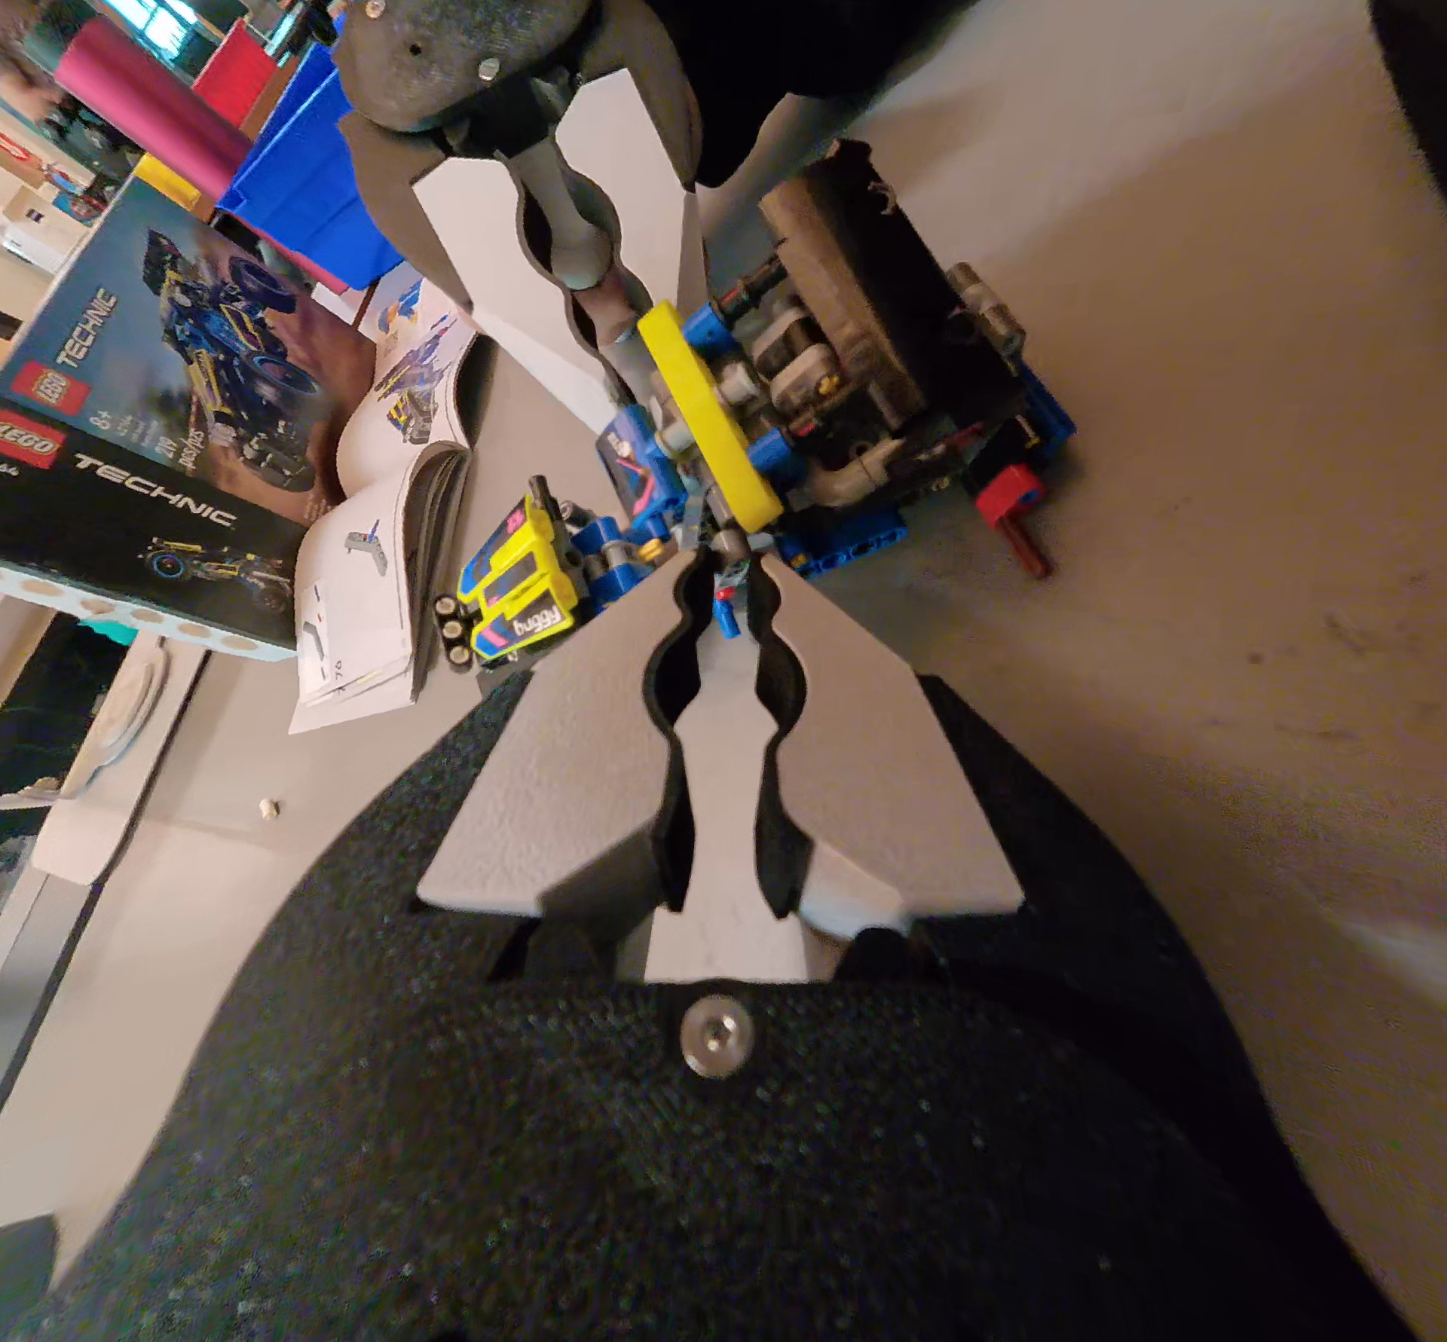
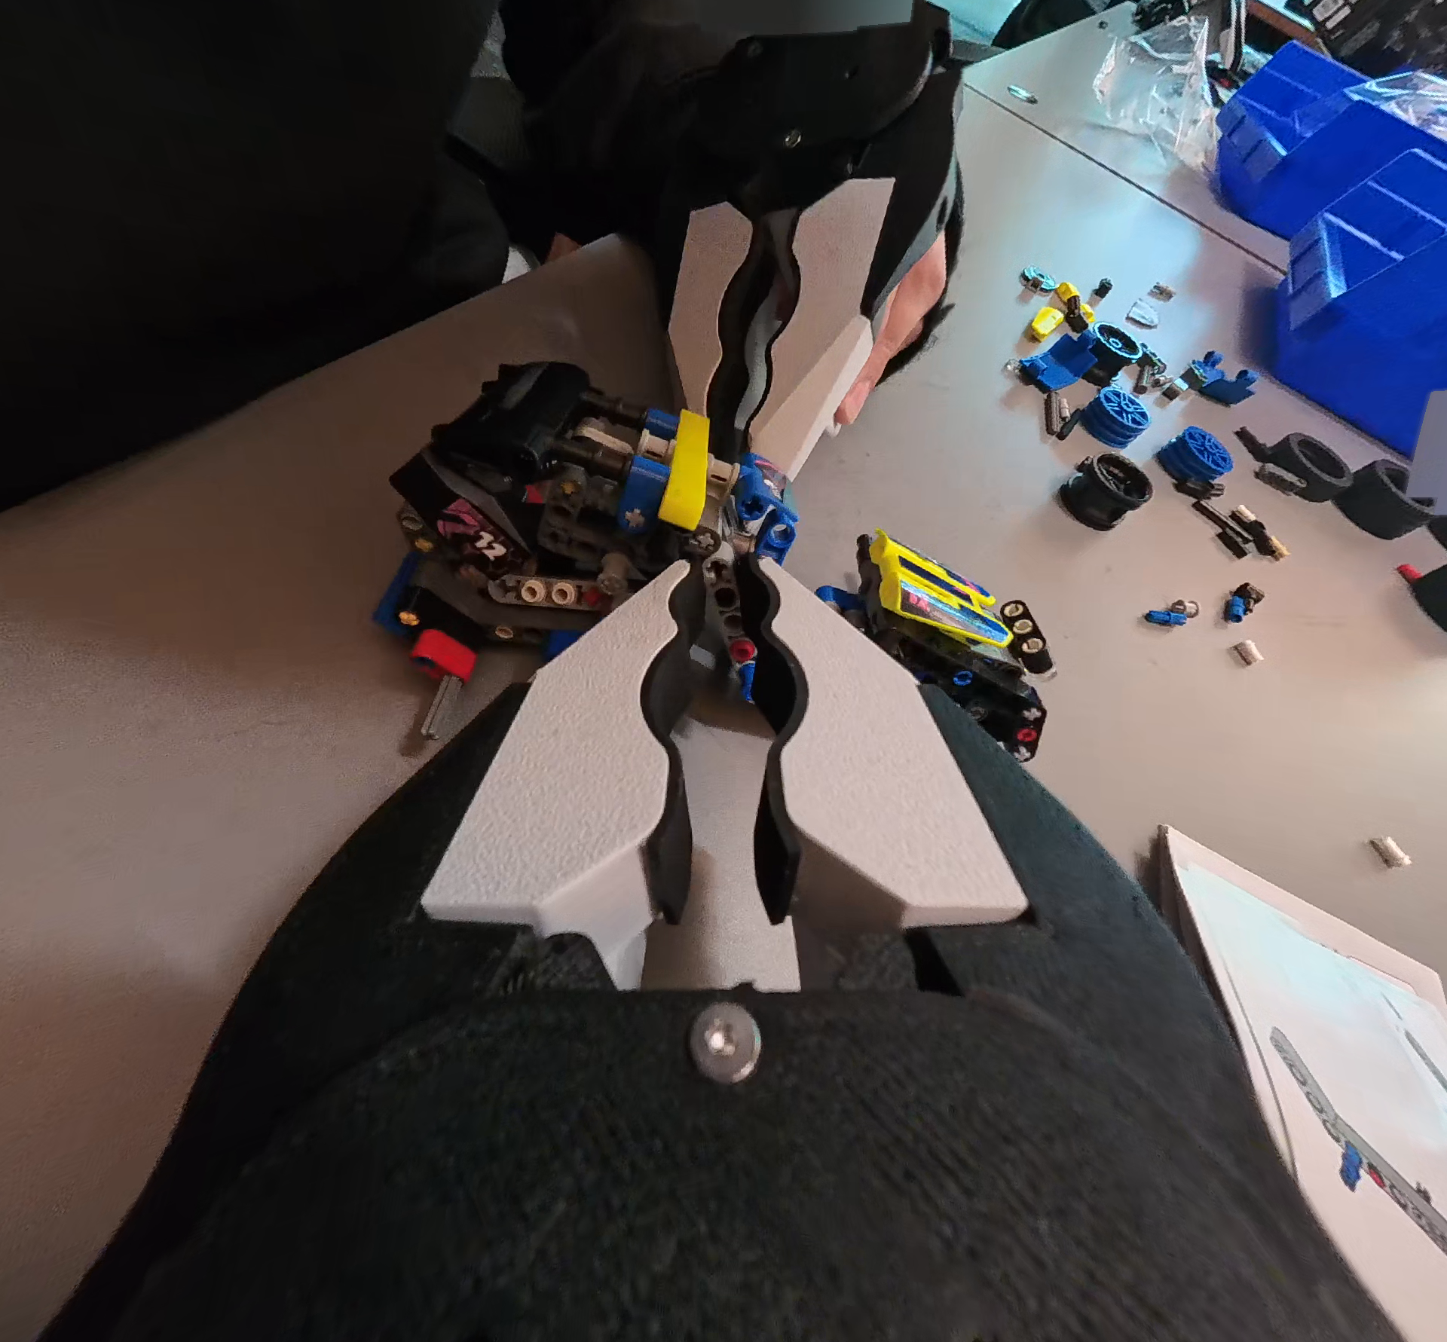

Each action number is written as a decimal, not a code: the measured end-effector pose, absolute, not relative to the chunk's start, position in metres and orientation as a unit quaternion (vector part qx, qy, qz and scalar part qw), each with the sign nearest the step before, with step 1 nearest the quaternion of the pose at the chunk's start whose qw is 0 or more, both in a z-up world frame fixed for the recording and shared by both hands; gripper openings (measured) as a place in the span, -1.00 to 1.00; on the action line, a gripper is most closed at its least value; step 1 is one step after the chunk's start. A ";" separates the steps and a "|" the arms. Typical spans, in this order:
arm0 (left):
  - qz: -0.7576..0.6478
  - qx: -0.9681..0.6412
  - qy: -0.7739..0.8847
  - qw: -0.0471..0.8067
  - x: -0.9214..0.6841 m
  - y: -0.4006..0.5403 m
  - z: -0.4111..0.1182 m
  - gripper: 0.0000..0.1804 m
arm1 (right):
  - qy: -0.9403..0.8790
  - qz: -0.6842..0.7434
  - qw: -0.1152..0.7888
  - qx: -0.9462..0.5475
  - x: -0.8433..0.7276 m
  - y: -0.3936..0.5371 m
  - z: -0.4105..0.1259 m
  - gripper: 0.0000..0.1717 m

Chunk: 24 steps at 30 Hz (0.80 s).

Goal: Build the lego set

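Textured grey fingers with wavy black pads are being shown nearest the lens in both wrist views. Left gripper (image 1: 732, 561): its tips are being clamped on a small grey pin at the front of the brick-built buggy chassis (image 1: 877, 381), just below a smooth yellow curved beam (image 1: 705, 412). Right gripper (image 2: 716, 584): its pads are being pressed against a grey perforated beam (image 2: 724, 600) of the same chassis, which is sitting on the matte grey table (image 2: 196, 639). Left of the chassis in the left wrist view, a glossy printed box (image 1: 156, 396), an open instruction booklet (image 1: 376, 600) and a yellow-blue stickered body panel (image 1: 521, 592) are being seen. Ribbed blue wheels (image 2: 1116, 416) and black tyres (image 2: 1104, 490) are lying scattered farther right.
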<state>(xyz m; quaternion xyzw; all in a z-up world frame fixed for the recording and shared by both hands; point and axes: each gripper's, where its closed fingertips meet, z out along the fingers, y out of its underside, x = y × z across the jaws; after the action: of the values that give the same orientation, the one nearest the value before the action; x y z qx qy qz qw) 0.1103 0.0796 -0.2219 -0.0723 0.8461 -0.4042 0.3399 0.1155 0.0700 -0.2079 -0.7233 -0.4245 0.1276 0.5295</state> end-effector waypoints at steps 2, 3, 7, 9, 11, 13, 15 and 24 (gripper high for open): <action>-0.405 -0.075 0.846 0.339 0.111 0.079 -0.222 -0.96 | -0.422 0.128 0.528 -0.726 0.116 0.070 -0.208 -0.92; -0.403 -0.074 0.846 0.341 0.111 0.078 -0.221 -0.96 | -0.420 0.130 0.527 -0.727 0.116 0.070 -0.208 -0.91; -0.394 -0.065 0.849 0.346 0.112 0.077 -0.222 -0.96 | -0.417 0.139 0.523 -0.730 0.116 0.070 -0.208 -0.92; -0.394 -0.065 0.849 0.346 0.112 0.077 -0.222 -0.96 | -0.417 0.139 0.523 -0.731 0.116 0.070 -0.208 -0.92; -0.393 -0.065 0.848 0.348 0.112 0.076 -0.222 -0.96 | -0.416 0.140 0.523 -0.731 0.116 0.070 -0.208 -0.92; -0.404 -0.055 0.845 0.345 0.111 0.074 -0.220 -0.95 | -0.420 0.158 0.519 -0.728 0.116 0.067 -0.207 -0.91; -0.426 -0.036 0.843 0.327 0.108 0.070 -0.218 -0.94 | -0.426 0.181 0.510 -0.725 0.116 0.062 -0.208 -0.91; -0.430 0.008 0.831 0.353 0.106 0.073 -0.215 -1.00 | -0.440 0.199 0.500 -0.719 0.116 0.056 -0.209 -0.91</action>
<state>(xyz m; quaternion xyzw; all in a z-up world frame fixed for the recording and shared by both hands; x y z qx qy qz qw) 0.1059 0.0728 -0.2153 0.0084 0.8311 -0.4297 0.3529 0.1162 0.0559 -0.2086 -0.7192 -0.4399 0.1992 0.4996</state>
